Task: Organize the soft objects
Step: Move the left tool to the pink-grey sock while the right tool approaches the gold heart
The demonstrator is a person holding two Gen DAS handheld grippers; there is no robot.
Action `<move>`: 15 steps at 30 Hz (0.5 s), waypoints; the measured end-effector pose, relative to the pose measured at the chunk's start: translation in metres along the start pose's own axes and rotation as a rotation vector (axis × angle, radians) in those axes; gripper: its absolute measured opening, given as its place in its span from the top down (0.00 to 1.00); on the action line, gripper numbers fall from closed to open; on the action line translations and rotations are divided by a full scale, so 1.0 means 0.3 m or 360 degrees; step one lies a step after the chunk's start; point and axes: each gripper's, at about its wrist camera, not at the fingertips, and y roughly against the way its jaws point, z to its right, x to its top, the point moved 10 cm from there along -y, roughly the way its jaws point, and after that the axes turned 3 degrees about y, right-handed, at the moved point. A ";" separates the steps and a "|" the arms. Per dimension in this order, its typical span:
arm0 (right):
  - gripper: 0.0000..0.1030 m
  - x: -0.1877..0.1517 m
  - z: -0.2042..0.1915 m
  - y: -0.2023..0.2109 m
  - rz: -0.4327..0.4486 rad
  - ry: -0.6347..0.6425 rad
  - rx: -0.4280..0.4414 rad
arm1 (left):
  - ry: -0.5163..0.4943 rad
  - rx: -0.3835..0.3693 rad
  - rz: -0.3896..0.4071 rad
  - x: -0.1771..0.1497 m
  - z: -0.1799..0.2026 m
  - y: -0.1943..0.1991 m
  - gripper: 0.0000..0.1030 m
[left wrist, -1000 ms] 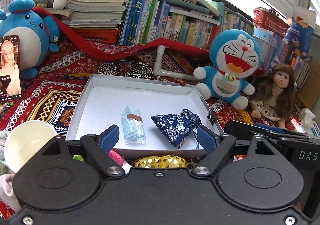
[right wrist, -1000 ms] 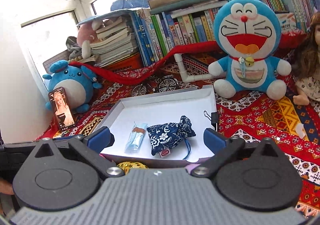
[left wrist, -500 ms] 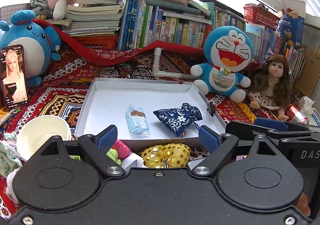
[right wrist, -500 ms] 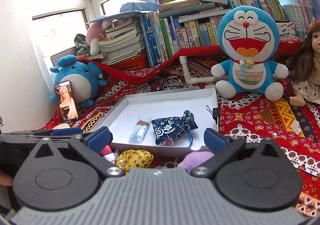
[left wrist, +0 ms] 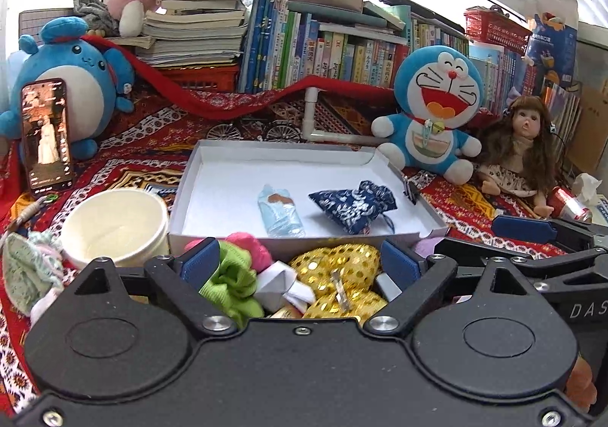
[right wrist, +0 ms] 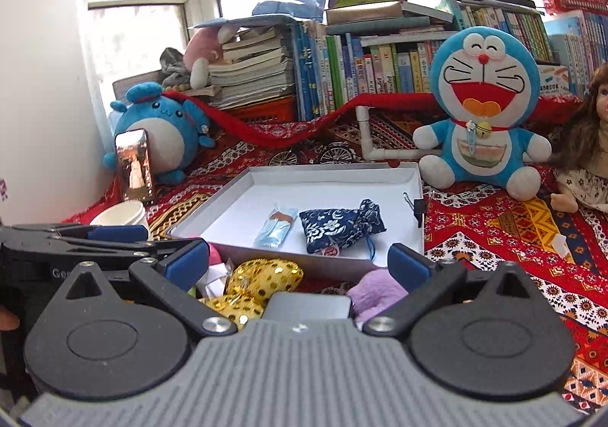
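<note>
Gold pouch (left wrist: 334, 271) newly exposed, green cloth (left wrist: 231, 282) left-view only

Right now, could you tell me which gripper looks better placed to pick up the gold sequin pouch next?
Probably the left gripper. Its opening jaws frame the gold sequin pouch, nearly centred just ahead, with nothing held. The right gripper is also open, but there the pouch sits towards its left finger.

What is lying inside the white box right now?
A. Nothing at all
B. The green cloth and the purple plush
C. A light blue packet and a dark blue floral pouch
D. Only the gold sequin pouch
C: the light blue packet and the dark blue floral pouch lie side by side on the floor of the white box; the gold sequin pouch sits outside, in front of its near wall.
</note>
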 end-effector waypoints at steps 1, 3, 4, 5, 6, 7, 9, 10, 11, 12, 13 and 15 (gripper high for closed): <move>0.00 -0.007 -0.010 0.002 0.0002 0.0020 -0.0002 | -0.0001 0.0004 -0.0002 -0.010 -0.005 0.005 0.12; 0.00 -0.022 -0.030 0.005 0.0002 0.0062 0.0000 | -0.0002 0.0017 -0.0003 -0.029 -0.020 0.017 0.11; 0.00 -0.028 -0.039 0.005 0.0000 0.0082 0.0002 | -0.0003 0.0026 -0.0001 -0.038 -0.029 0.023 0.11; 0.00 -0.036 -0.048 0.005 -0.0001 0.0102 0.0005 | -0.0005 0.0037 0.0001 -0.046 -0.037 0.030 0.10; 0.00 -0.043 -0.058 0.004 -0.0004 0.0122 0.0008 | -0.0006 0.0051 0.0007 -0.054 -0.048 0.038 0.09; 0.00 -0.051 -0.069 0.004 -0.0005 0.0141 0.0011 | -0.0006 0.0065 0.0013 -0.061 -0.059 0.048 0.08; 0.00 -0.062 -0.088 -0.001 -0.0006 0.0176 0.0016 | -0.0013 0.0090 0.0027 -0.071 -0.083 0.068 0.07; 0.00 -0.068 -0.099 -0.004 -0.0007 0.0192 0.0020 | -0.0019 0.0105 0.0032 -0.076 -0.096 0.078 0.07; 0.00 -0.073 -0.109 -0.007 -0.0008 0.0208 0.0023 | -0.0024 0.0120 0.0038 -0.081 -0.110 0.087 0.06; 0.00 -0.078 -0.120 -0.011 -0.0009 0.0225 0.0026 | -0.0028 0.0135 0.0043 -0.085 -0.124 0.097 0.06; 0.00 -0.082 -0.131 -0.017 -0.0012 0.0243 0.0026 | -0.0029 0.0150 0.0049 -0.090 -0.139 0.106 0.05; 0.00 -0.092 -0.153 -0.028 -0.0014 0.0291 0.0017 | -0.0025 0.0182 0.0056 -0.100 -0.171 0.122 0.05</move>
